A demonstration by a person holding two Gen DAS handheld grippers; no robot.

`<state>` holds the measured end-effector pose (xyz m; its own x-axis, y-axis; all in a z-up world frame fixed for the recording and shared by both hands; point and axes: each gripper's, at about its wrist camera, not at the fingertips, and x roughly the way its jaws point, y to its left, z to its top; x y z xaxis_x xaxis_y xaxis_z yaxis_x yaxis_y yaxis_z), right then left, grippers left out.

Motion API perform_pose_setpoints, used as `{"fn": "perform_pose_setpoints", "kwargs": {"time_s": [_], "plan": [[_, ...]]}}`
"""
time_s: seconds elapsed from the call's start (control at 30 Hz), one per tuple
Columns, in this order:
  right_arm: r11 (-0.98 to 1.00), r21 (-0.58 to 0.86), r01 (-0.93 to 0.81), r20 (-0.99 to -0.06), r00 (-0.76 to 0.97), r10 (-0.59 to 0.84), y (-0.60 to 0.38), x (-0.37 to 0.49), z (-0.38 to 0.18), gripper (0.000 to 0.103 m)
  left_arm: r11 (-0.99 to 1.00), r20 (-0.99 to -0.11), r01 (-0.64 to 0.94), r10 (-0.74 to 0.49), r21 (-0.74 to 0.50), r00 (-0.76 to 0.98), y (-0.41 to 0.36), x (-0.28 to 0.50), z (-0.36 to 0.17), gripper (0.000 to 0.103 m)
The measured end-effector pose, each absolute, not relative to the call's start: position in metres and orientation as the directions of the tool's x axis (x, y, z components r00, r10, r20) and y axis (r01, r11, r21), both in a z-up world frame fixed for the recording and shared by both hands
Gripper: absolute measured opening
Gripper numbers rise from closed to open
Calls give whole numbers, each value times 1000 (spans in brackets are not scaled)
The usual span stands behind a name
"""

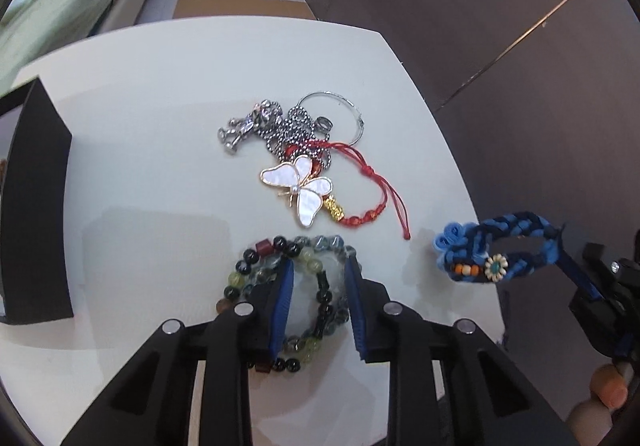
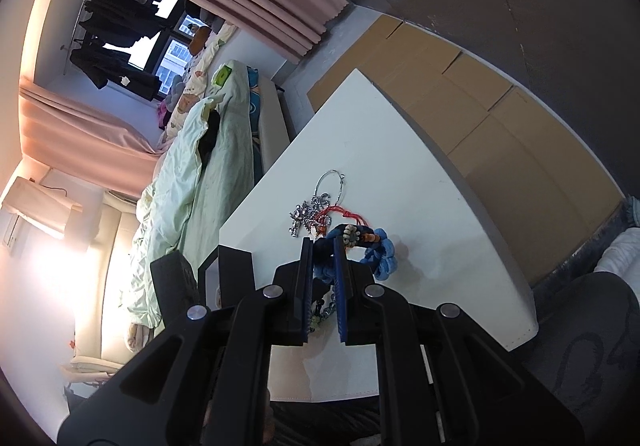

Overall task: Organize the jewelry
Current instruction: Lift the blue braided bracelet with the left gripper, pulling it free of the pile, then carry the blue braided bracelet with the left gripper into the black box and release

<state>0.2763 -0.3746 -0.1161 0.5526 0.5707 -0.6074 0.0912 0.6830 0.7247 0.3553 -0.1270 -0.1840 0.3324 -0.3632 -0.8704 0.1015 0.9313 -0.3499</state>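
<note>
A beaded bracelet [image 1: 316, 286] of dark, green and clear beads lies coiled on the white table [image 1: 140, 133]. My left gripper [image 1: 319, 266] hangs right over it, jaws apart; its blue pads straddle part of the coil and bare table shows between them. My right gripper [image 2: 323, 250] is shut on a blue braided bracelet [image 1: 496, 250] with a flower bead, held just above the table's right edge. Beyond lie a white butterfly brooch [image 1: 300, 189], a red cord bracelet [image 1: 362, 181], a silver ball chain with a figure pendant [image 1: 250, 125] and a thin silver hoop [image 1: 348, 113].
A black open box [image 1: 36, 205] stands at the table's left edge. A bed with a pale green blanket [image 2: 192, 181] runs along the far side. Flattened cardboard [image 2: 500, 117] lies on the floor past the table. Fingers of a hand [image 1: 608, 390] show at the lower right.
</note>
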Motion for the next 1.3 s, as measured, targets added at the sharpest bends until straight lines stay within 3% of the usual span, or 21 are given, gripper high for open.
{"fn": "perform_pose_setpoints", "kwargs": {"time_s": [0.07,0.1,0.43,0.83,1.3], "plan": [[682,726,86,-605,550,575,-373,277,-117,11,942,-881,101,-334,-319,335,-129,356,-182,17],[683,726,80,-605,547,579,-372,277,-117,11,950,-890,93,-312,-298,333,-128,357,-182,5],[684,729,3,-585,521,622,-336,278,-104,11,908,-813,51,-396,-416,427,-84,346,-137,5],[668,736,-107,-542,498,677,-276,287,-70,11,883,-720,3,-384,-468,578,-4,336,-63,5],[642,731,-232,-520,421,744,-177,303,-42,11,883,-739,-114,-303,-455,601,76,325,-57,5]]}}
